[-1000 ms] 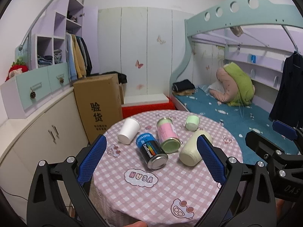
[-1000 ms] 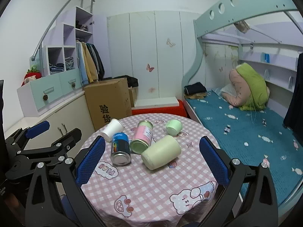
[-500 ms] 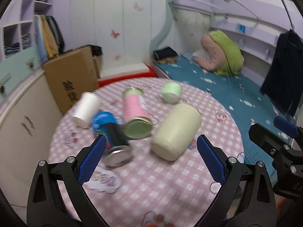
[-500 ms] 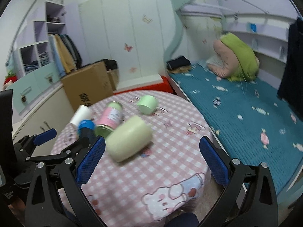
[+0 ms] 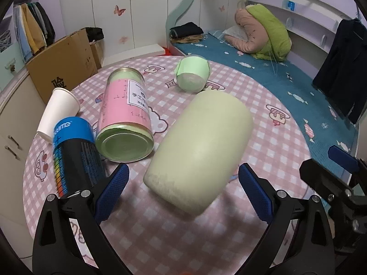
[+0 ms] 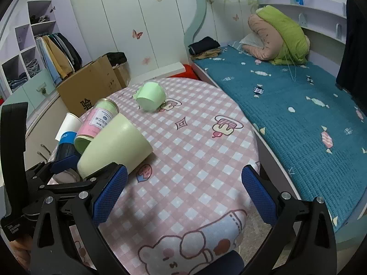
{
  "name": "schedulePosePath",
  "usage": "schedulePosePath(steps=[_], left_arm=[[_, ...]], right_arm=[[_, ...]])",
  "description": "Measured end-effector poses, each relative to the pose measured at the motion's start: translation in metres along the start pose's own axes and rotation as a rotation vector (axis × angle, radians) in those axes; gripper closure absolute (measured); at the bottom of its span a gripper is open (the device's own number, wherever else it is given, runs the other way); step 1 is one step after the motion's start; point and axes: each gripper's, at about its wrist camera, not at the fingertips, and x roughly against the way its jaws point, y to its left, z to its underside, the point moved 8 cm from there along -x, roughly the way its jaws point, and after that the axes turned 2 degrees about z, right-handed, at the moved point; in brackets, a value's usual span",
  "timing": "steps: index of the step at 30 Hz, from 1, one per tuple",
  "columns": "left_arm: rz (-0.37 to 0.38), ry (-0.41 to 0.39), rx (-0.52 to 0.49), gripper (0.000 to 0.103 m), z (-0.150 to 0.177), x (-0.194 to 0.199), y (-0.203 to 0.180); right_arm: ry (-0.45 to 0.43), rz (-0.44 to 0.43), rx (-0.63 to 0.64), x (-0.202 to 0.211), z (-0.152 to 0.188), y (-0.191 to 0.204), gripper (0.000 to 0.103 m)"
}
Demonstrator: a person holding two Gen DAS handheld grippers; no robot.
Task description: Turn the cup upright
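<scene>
just ahead, cup [image 5: 199,149] sideways, left tongs [image 5: 183,192] agape

Matt, faintly speckled pale green cup [image 5: 199,146] between the spread left gripper [image 5: 183,194] pads [image 5: 112,190] of knurled blue rubber on black plastic arms. Left of them, glossy printed spray can [image 5: 73,158], pink paper-labelled tin [image 5: 126,119] with shiny base, white paper cup [image 5: 57,112]. Beneath, soft checked cloth [image 5: 263,126], smooth-woven.

We see white wardrobe doors [image 6: 128,23] with butterfly stickers, a bunk bed's teal mattress [image 6: 298,105], and a cardboard box [image 5: 62,68].
</scene>
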Motion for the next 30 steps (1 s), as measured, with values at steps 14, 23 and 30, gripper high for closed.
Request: schedulePosePath(steps=[14, 23, 30], left_arm=[[0.062, 0.066, 0.042, 0.021, 0.007, -0.024, -0.005], [0.005, 0.048, 0.151, 0.028, 0.031, 0.007, -0.002], [-0.01, 0.037, 0.22, 0.029, 0.066, 0.039, -0.005]], right_arm=[[0.027, -0.006, -0.023, -0.017, 0.003, -0.008, 0.007], [0.025, 0.002, -0.01, -0.008, 0.007, -0.004, 0.007], [0.03, -0.004, 0.032, 0.012, 0.022, 0.014, 0.007]])
